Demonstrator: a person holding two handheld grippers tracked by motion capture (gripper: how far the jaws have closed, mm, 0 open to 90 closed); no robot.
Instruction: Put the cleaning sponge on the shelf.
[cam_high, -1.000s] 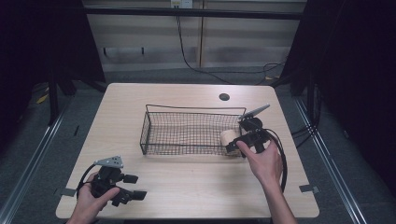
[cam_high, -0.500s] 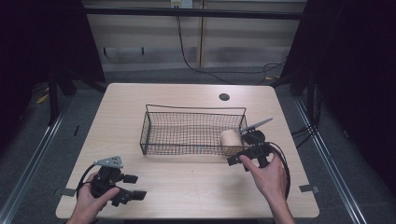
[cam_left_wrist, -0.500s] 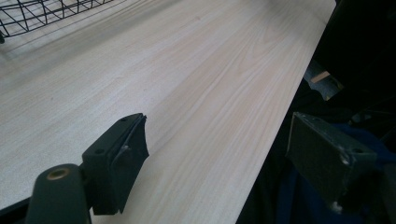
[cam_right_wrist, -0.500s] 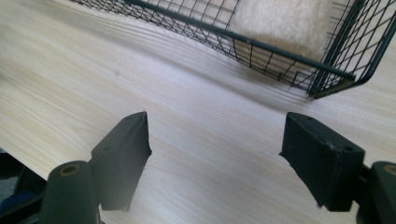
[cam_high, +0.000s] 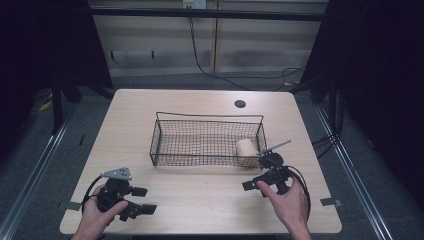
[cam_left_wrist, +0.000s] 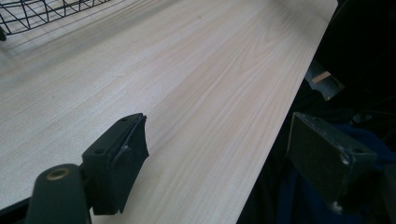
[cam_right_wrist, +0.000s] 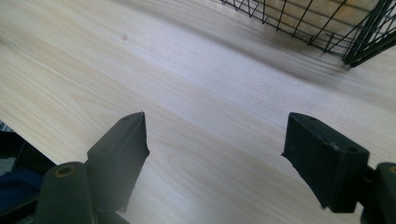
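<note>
Left gripper (cam_high: 145, 207) sits at the near left table edge, jaws spread wide, nothing between the pads (cam_left_wrist: 122, 158); in the left gripper view one pad hangs over the wood, the other past the table's (cam_high: 200, 195) edge.

Right gripper (cam_high: 248, 185) is low over the near right part of the table, in the person's right hand (cam_high: 287, 202). Jaws spread, have just been opening further, bare wood between the fingertips (cam_right_wrist: 122, 140). Nothing held.

Beyond the right fingertips, just past them and to one side: wire basket (cam_high: 205, 122), its near right corner showing at the top of the right gripper view (cam_right_wrist: 355, 42). The tan roll (cam_high: 246, 149) lies inside the basket at that right end, against the mesh, apart from both grippers. In the right gripper view it shows tan behind the wires (cam_right_wrist: 322, 11).

Far from the left fingertips: the basket's left end. Small dark hole (cam_high: 240, 104) in the tabletop behind the basket.
</note>
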